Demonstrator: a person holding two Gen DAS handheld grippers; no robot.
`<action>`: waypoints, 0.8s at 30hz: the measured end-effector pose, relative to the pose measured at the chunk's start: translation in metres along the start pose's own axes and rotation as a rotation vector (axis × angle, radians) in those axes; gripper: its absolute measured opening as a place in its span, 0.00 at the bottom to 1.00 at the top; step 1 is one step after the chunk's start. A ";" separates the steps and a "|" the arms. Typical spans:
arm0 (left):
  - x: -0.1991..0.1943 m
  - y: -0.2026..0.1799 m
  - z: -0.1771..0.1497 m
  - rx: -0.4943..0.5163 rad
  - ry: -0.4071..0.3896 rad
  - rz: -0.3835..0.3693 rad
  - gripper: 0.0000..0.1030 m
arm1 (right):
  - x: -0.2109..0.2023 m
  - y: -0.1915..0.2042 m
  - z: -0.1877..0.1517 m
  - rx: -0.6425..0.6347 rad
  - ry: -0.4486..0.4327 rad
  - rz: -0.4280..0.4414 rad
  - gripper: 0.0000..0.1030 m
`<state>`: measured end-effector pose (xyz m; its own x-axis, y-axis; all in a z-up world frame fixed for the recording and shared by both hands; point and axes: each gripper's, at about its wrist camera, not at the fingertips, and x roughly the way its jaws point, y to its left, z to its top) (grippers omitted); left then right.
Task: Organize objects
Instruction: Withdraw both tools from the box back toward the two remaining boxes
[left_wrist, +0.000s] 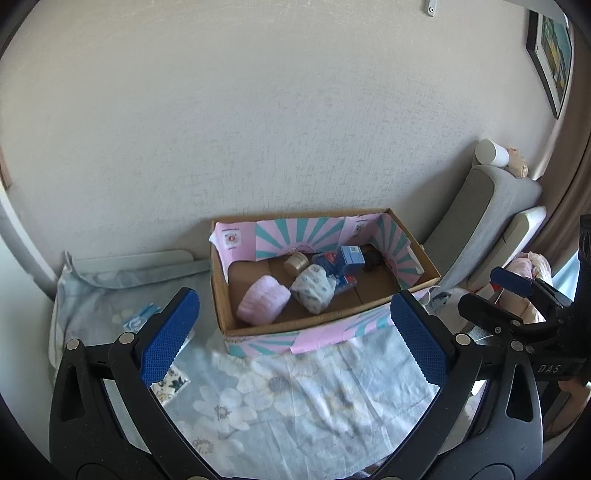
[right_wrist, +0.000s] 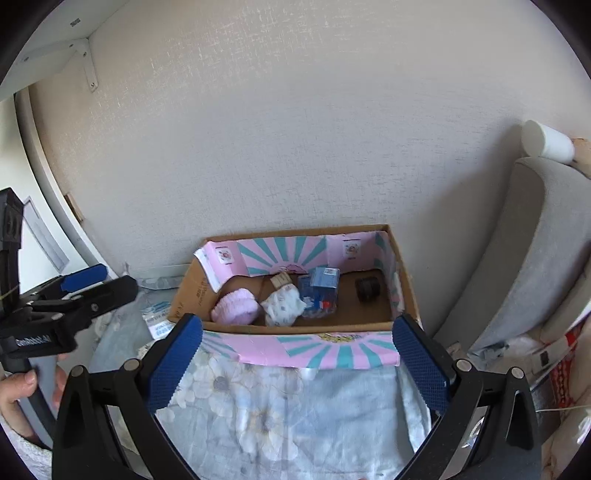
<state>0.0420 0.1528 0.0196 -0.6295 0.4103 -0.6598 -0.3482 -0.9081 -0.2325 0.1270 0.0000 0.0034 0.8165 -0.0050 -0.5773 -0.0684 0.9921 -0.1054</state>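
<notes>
I hold both tools back from the cardboard box (left_wrist: 325, 273), which sits on the floral cloth (left_wrist: 295, 387) against the far wall; my left gripper (left_wrist: 291, 336) is spread wide with nothing between its blue pads (left_wrist: 168, 339), and my right gripper (right_wrist: 297, 363) is likewise released and empty; inside the box lie a pink fluffy roll (left_wrist: 263, 301) at the near left, a patterned white bundle (left_wrist: 312, 290) just beside it on the right, a small tan spool (left_wrist: 295, 263) behind them, a blue carton (left_wrist: 351, 258) resting on a clear packet, and a dark round thing (right_wrist: 367, 288) toward the far right that I cannot identify; most of the sorting looks done to me, and the items left outside seem to be the blue-and-white packet (left_wrist: 138, 319) on the cloth left of the box and a small patterned square (left_wrist: 171, 384) partly hidden under my left finger; I judge the left tool is the natural one for these, being on that side; both are flat, so I would come down steeply, set one pad at an edge and pinch a lifted lip rather than press on the face; the cloth is soft and wrinkled, so I must take care not to gather fabric with the packet; then lift clear of the box's near rim and release over the open cardboard floor on the right, well apart from the stacked carton.
</notes>
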 end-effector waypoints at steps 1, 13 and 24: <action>-0.003 0.001 -0.002 -0.009 -0.002 -0.002 1.00 | -0.002 0.000 -0.003 0.000 -0.003 -0.013 1.00; -0.033 0.021 -0.012 -0.107 -0.040 0.045 1.00 | -0.003 0.020 -0.005 -0.044 0.014 0.063 1.00; -0.044 0.052 -0.029 -0.183 -0.048 0.103 1.00 | 0.006 0.066 -0.010 -0.182 -0.030 0.182 1.00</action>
<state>0.0716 0.0849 0.0157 -0.6889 0.3142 -0.6532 -0.1510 -0.9436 -0.2945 0.1216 0.0640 -0.0156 0.7976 0.1779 -0.5763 -0.3154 0.9375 -0.1471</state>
